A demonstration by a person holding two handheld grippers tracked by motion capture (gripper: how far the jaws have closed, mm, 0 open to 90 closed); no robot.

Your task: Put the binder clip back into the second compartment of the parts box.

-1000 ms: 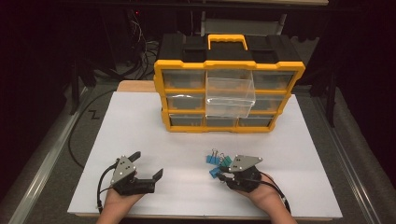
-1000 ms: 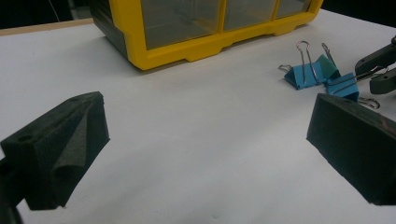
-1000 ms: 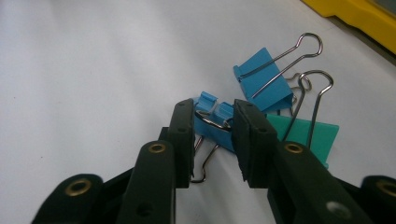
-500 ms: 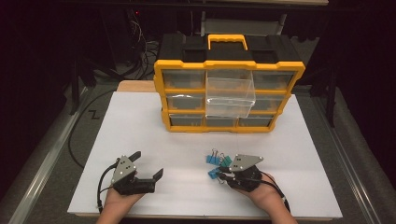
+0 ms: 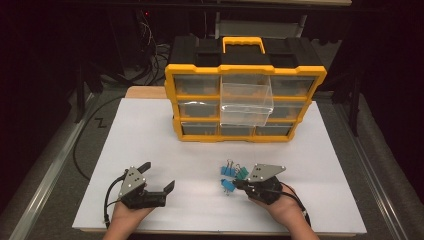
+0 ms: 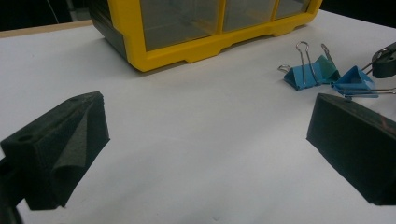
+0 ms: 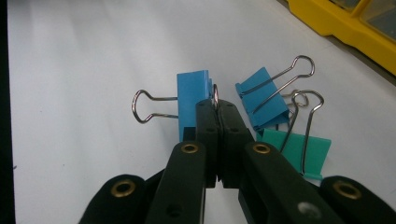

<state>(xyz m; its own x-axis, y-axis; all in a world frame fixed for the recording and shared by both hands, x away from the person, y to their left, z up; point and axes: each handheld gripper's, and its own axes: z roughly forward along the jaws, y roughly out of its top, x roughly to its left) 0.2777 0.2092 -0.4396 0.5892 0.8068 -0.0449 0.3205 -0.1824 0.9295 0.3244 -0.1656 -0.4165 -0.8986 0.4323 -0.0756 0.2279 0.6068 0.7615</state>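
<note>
**A:** Right gripper (image 7: pixel 216 105) has just closed on the wire handle of the blue binder clip (image 7: pixel 192 100), clip lying flat on the counter (image 5: pixel 150 135), long axis crosswise. Left gripper (image 5: pixel 156 177) sits open, well apart.

**B:** Yep, the right gripper view shows that pinch; the high view adds the pulled-out clear drawer (image 5: pixel 246 102) straight beyond.

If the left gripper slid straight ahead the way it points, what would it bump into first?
Probably the yellow organizer: the left gripper aims at its bottom corner across bare white board. The binder clips lie off to one side.
</note>
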